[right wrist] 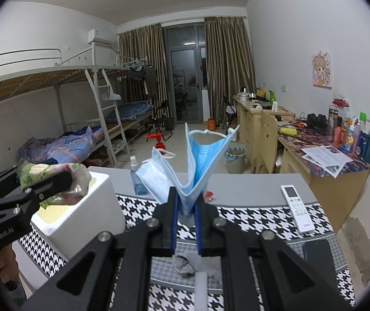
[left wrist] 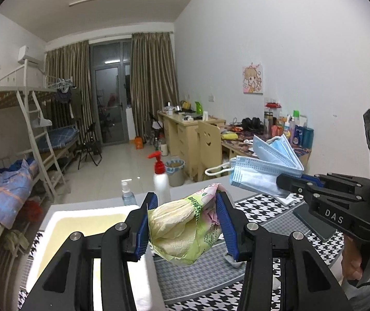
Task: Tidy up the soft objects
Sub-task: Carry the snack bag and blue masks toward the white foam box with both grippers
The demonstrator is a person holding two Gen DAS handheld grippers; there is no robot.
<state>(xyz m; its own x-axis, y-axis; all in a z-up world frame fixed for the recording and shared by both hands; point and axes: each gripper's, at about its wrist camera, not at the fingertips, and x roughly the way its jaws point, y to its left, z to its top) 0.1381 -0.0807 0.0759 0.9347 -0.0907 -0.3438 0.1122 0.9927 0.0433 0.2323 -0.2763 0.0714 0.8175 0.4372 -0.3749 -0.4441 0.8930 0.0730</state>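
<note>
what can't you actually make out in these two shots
- White foam box contents: the left gripper and its tissue pack cover the opening in the right wrist view.
- Grey cloth: mostly hidden under the right gripper, which holds the face masks.
- Remote button labels: too small.
</note>
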